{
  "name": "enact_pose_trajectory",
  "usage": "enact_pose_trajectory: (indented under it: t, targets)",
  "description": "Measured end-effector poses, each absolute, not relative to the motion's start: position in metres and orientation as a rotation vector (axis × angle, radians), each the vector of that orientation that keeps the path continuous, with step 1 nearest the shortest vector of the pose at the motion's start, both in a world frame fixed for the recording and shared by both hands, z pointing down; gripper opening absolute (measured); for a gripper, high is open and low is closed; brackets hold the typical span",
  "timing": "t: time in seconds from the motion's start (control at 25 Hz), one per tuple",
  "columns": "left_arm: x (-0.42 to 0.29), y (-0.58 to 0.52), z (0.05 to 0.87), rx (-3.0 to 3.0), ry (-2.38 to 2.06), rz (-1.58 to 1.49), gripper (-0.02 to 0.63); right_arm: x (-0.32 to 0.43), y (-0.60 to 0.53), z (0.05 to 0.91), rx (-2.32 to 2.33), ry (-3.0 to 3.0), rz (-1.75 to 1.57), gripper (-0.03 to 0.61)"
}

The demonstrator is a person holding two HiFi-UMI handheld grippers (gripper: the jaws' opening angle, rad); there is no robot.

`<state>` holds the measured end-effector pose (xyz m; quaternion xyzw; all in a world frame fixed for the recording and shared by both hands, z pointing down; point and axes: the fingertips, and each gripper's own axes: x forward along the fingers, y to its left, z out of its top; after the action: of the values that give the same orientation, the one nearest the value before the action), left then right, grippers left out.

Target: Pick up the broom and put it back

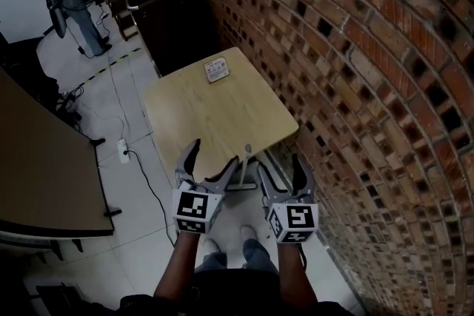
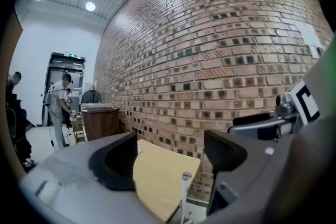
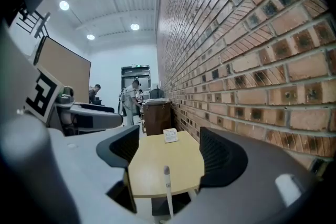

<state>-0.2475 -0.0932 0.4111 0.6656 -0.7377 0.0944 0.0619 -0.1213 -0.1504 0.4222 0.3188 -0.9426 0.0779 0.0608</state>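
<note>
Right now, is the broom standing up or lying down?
Standing up, nearly vertical: the broom handle rises past the near edge of the table. Whether it leans on the table, cannot tell.

A light wooden table (image 1: 222, 118) stands alongside the brick wall (image 1: 355, 48). A small flat packet (image 1: 217, 69) lies close to its far edge, toward the wall-side corner.

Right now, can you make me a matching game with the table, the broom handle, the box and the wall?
Things:
1 table
2 broom handle
3 box
4 wall

Clues:
a red brick
b thin, white, upright at the table's near edge
c light wood
d on the table's far end

Pairs: 1-c, 2-b, 3-d, 4-a.
</note>
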Motion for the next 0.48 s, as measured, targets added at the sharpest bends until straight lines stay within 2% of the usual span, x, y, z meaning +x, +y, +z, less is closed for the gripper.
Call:
enact_pose_trajectory:
  t: [0.48]
  targets:
    - [-0.201, -0.117, 0.463, 2.103, -2.028, 0.354, 0.400, -0.045, -0.160, 0.472, 1.055, -2.782, 0.304, 0.367]
